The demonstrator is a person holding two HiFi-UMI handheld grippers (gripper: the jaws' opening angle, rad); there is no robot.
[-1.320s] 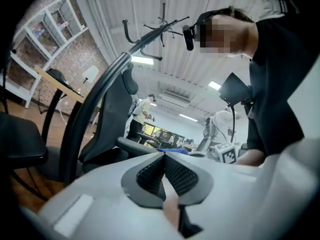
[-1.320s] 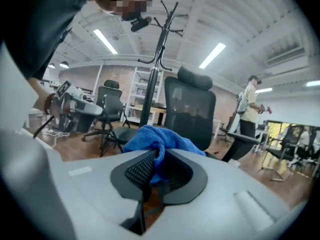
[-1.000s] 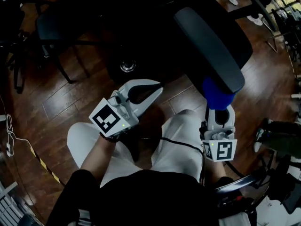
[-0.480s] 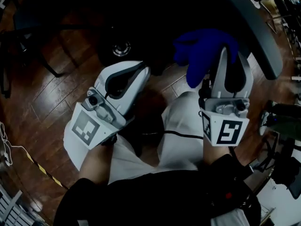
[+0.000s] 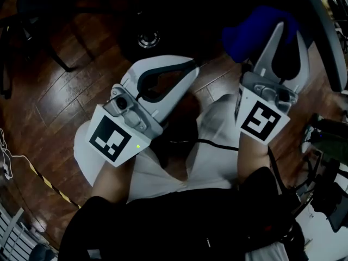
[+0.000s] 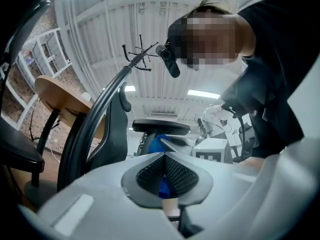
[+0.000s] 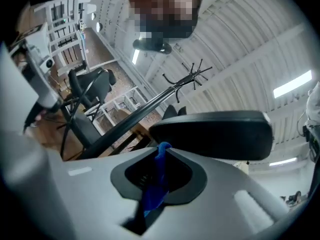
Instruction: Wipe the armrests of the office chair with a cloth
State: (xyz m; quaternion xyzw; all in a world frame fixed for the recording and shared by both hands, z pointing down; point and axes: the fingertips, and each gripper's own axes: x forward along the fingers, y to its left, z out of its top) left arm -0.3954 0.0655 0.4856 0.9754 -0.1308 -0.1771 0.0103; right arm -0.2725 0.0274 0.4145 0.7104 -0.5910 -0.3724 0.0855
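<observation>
Cloth [image 5: 251, 36], deep blue, was pinched between the closed jaws of our right gripper [image 5: 290, 27]. It bunched out to the left of the tips in the head view. In the right gripper view a strip of it [image 7: 154, 188] ran down through the hollow behind the tips, and a small tuft stood up where the jaws met. Just beyond those tips lay the dark pad of the armrest [image 7: 212, 133], broadside to the gripper. We could not tell whether the cloth touched it. In the head view the same armrest [image 5: 328, 39] ran down the right edge, just beside the gripper.

Our left gripper [image 5: 192, 65] was closed too, its ribbed pads pressed together with nothing between them. It pointed away from us over the wooden floor [image 5: 65, 94], well apart from the cloth. A chair wheel [image 5: 148, 38] sat on the floor beyond its tips. In the left gripper view the blue of the cloth showed far off, past the shut jaws, beneath the armrest. Both grippers were held above our knees [image 5: 215, 162], in pale trousers.
</observation>
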